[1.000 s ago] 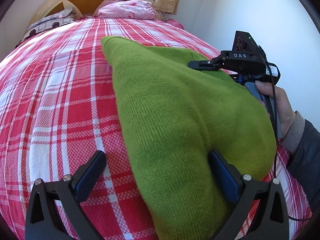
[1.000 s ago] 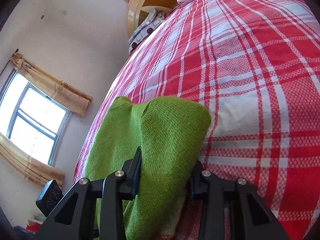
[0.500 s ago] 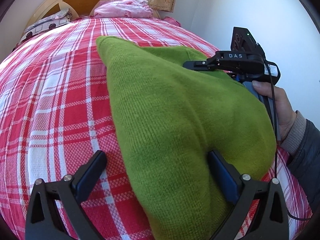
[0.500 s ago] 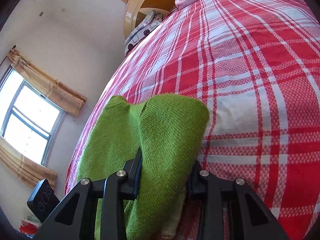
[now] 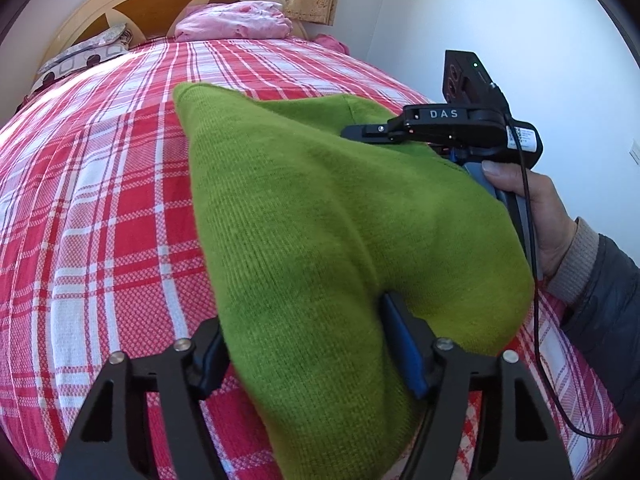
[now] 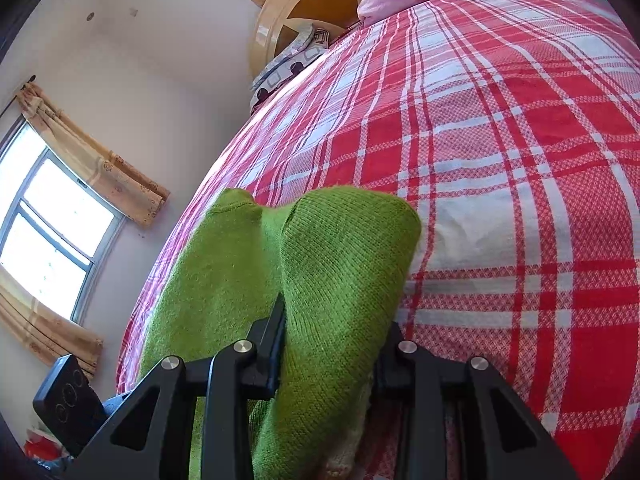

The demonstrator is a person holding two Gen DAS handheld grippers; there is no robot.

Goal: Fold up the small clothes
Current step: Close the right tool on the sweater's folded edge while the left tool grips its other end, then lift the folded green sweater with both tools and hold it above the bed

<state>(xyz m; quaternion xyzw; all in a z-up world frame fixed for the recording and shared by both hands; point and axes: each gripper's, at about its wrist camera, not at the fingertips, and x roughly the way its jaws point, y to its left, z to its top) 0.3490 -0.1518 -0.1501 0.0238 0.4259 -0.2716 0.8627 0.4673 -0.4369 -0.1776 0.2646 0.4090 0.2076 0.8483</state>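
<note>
- The green knitted garment (image 5: 320, 216) lies on the red-and-white checked bedspread (image 5: 100, 208), one end bunched between the fingers of each gripper.
- The left gripper (image 5: 308, 356) has just been closing on the near hem; its fingers (image 5: 404, 344) now meet the cloth on both sides, so I judge the grasp made but still light.
- The right gripper (image 6: 332, 344) stays clenched on a thick fold of the same green knit, as the right wrist view shows; in the left wrist view it sits at the garment's right side, held by a hand (image 5: 536, 216).
- To do this step well: firm the left grip before lifting, then raise both ends together and level, so the knit hangs flat and the fold line runs straight.
- Soft knit stretches and sags; pulling the ends apart gently should take out the hump in the middle.
- Room: the bedspread is open to the left and ahead towards the pink pillow (image 5: 236, 24) and wooden headboard (image 5: 132, 4).
- The white wall (image 5: 500, 20) and the bed's right edge are near the right hand; fold away from them.
</note>
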